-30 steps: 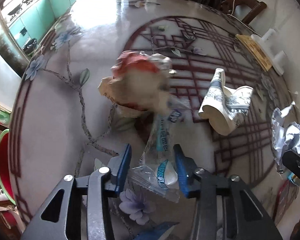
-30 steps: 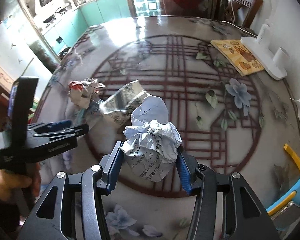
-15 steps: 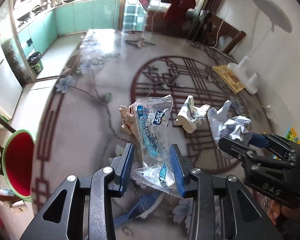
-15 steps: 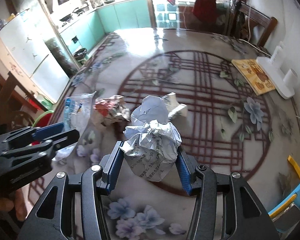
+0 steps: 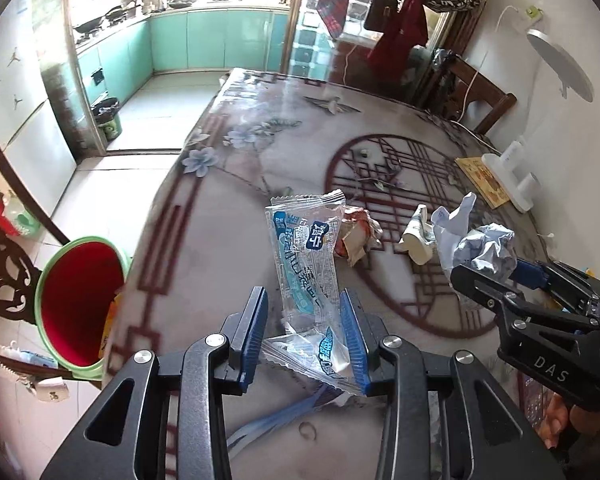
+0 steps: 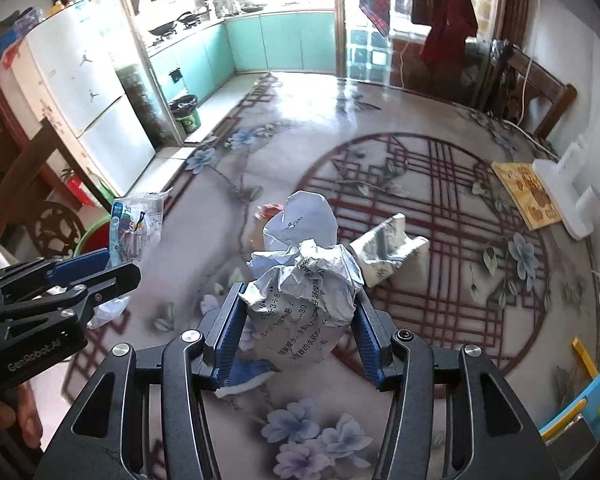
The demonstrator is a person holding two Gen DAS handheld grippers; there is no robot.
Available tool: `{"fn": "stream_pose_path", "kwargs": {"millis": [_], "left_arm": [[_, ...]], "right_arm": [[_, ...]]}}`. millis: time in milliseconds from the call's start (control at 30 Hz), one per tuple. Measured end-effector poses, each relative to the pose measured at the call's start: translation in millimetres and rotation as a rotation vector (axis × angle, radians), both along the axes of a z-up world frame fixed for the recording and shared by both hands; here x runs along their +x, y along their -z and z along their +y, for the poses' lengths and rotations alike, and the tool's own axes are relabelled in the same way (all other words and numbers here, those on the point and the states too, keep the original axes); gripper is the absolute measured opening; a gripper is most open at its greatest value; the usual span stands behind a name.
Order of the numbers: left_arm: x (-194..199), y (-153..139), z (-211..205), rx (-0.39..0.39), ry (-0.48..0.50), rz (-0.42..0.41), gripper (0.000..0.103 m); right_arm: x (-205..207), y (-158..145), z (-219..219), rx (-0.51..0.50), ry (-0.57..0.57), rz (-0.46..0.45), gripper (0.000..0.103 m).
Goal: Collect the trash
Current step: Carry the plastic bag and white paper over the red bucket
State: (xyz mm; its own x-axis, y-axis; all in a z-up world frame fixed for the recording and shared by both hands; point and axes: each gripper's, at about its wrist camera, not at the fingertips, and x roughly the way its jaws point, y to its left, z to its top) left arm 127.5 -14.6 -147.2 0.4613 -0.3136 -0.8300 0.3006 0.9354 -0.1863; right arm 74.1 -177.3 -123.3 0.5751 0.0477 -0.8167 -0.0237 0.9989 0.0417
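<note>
My left gripper (image 5: 304, 334) is shut on a clear plastic wrapper (image 5: 306, 264) with blue print, held above the table near its left edge. My right gripper (image 6: 298, 332) is shut on a crumpled white paper ball (image 6: 304, 280) with printed text, held above the table. Each gripper shows in the other's view: the right gripper (image 5: 496, 280) with the paper ball (image 5: 484, 250), the left gripper (image 6: 100, 270) with the wrapper (image 6: 134, 226). On the table lie a crushed red-and-tan wrapper (image 5: 354, 234) and a crushed patterned paper cup (image 5: 420, 238), also in the right wrist view (image 6: 388, 250).
A red bin with a green rim (image 5: 78, 300) stands on the floor left of the round patterned table (image 5: 240, 208). A white lamp base (image 5: 512, 180) and a yellow mat (image 5: 484, 180) sit at the table's far right. A wooden chair (image 5: 480, 96) stands behind.
Both grippers have risen and pulled back from the table with their loads. The left gripper has swung towards the table's left edge, bringing the red bin into view.
</note>
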Motion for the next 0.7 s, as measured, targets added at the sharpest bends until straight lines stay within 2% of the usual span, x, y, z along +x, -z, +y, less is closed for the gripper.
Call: {"fn": "stream_pose_path", "kwargs": {"millis": [700], "left_arm": [[-0.3, -10.9, 72.3, -0.002, -0.129, -0.024, 0.035]], "right_arm": [[11.6, -13.7, 72.0, -0.012, -0.124, -0.041, 0.049]]}}
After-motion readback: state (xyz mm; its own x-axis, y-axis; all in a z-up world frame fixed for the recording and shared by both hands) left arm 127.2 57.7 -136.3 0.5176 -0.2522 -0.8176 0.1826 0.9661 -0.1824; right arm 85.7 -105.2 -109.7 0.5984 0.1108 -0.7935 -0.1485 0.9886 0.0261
